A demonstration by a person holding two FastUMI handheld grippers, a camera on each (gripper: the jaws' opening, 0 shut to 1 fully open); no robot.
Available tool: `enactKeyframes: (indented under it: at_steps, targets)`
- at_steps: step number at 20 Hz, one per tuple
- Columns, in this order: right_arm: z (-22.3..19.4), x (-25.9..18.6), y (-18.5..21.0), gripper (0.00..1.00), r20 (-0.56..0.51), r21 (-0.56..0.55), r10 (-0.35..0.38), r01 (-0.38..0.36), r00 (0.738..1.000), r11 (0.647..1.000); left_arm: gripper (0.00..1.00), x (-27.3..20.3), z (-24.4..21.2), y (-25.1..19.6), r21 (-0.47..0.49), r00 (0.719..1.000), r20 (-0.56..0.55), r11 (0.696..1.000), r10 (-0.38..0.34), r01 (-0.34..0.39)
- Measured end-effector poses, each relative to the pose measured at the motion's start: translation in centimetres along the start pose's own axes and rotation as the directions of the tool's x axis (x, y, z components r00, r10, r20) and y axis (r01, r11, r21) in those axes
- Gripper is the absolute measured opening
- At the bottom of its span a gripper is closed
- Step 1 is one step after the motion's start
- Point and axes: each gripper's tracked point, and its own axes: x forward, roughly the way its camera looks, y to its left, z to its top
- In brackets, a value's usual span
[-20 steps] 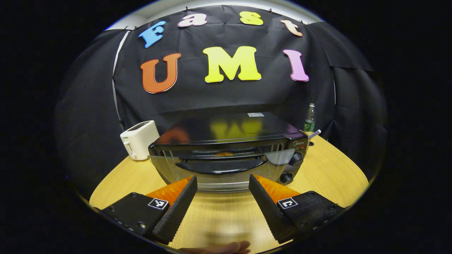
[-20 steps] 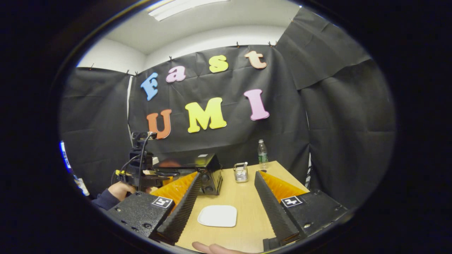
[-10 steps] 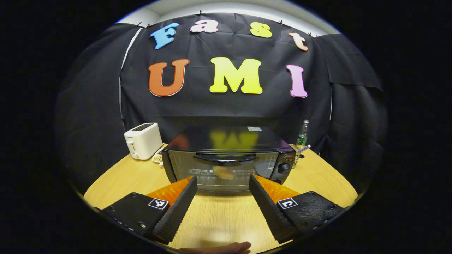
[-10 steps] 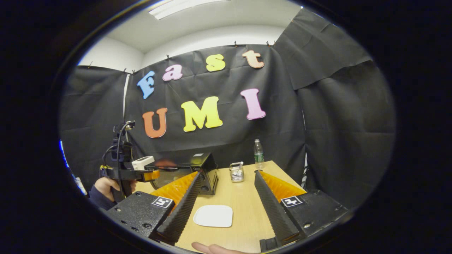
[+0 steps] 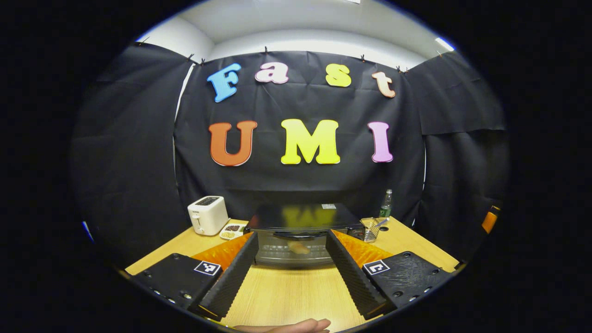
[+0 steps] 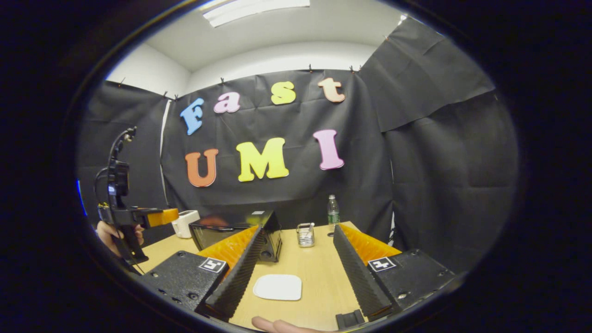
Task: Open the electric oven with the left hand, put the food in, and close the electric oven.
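The oven [image 5: 296, 238] door has swung shut on the food [image 5: 299, 248] and the left gripper [image 5: 290, 268], fingers apart and empty, has backed away, so the task looks complete.

Black box-shaped electric oven [image 5: 303, 226] with a glossy flat top stands upright at the far middle of the light wooden table [image 5: 286, 296]. Its glass door [image 5: 291, 247] is shut, the dark curved handle [image 5: 298, 235] running across the top edge. Control knobs [image 6: 265, 247] sit on the right end of the front. Behind the glass, a small pale-brown piece of food [image 5: 299, 249] lies on the wire rack (blurred; kind unclear).
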Motion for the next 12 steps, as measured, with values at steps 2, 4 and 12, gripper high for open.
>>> enactKeyframes:
  at_steps: [2,4,12]
  targets:
    - [0.3,-0.2,-0.2,0.95,-0.004,-0.008,-0.025,0.025,1.0,1.0,0.96,-2.4,2.1,0.0,0.015,0.999,0.053,1.0,-0.009,0.008]
    - [0.9,-0.7,-1.2,0.95,-0.003,-0.022,-0.09,0.09,0.996,0.996,0.96,-4.7,2.8,-0.2,0.015,0.997,0.069,1.0,-0.025,0.024]
    - [3.1,-2.4,0.5,0.95,0.017,-0.028,-0.072,0.073,0.997,0.997,0.96,-11.4,2.3,1.7,-0.029,0.994,0.105,0.999,-0.019,0.023]
